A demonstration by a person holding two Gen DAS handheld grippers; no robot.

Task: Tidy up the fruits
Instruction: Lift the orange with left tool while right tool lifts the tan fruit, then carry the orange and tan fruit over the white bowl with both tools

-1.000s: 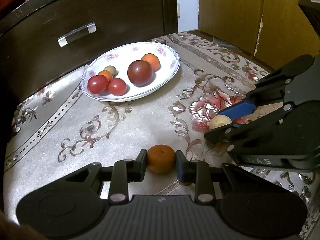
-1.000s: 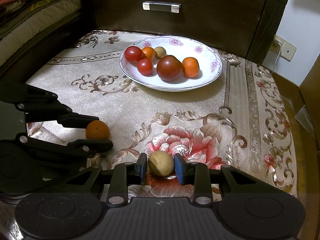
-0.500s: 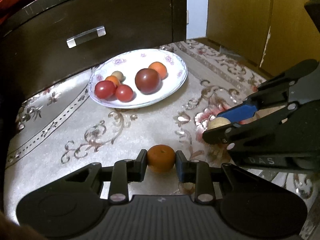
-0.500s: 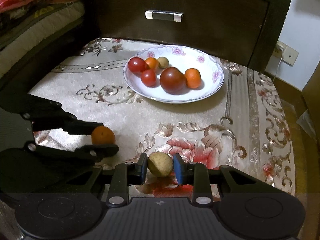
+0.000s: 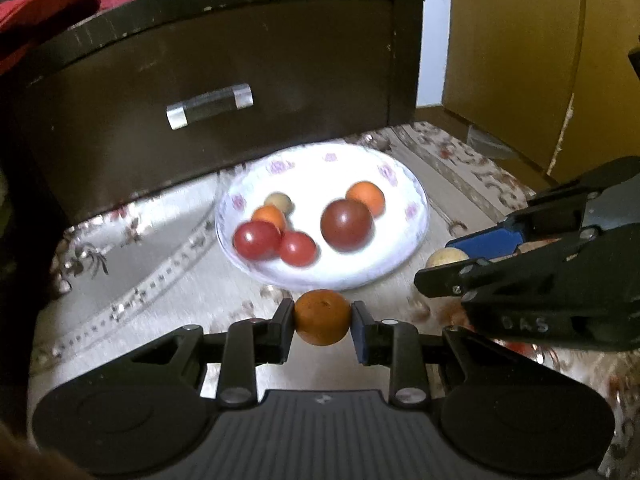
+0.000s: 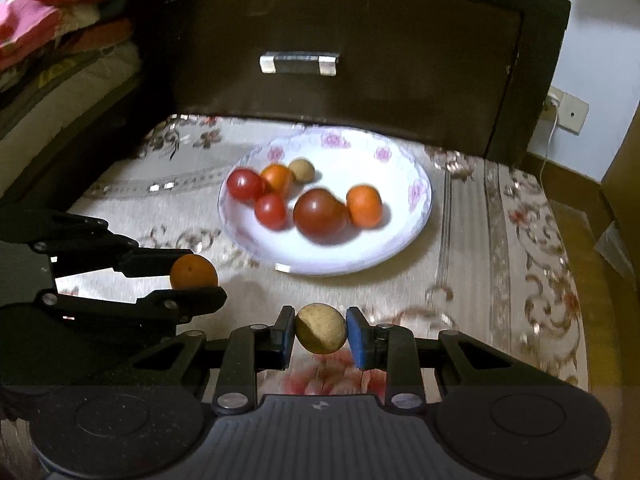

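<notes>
left wrist view: a floral patterned cloth (image 5: 160,280) lies before a dark wooden drawer front (image 5: 240,92) with a metal handle. a round white plate (image 5: 400,264) holds smooth red and orange fruits. the left gripper (image 5: 322,322) is clamped on a small orange (image 5: 322,316), just short of the plate.

right wrist view: the right gripper (image 6: 321,330) is clamped on a matte tan round fruit (image 6: 321,328) above the cloth, near the plate's rim.

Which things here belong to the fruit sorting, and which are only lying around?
For the job:
- orange fruit in the left gripper
- tan fruit in the right gripper
- plate holding six fruits

Lying about:
- dark drawer
- folded cloths
- wall socket
</notes>
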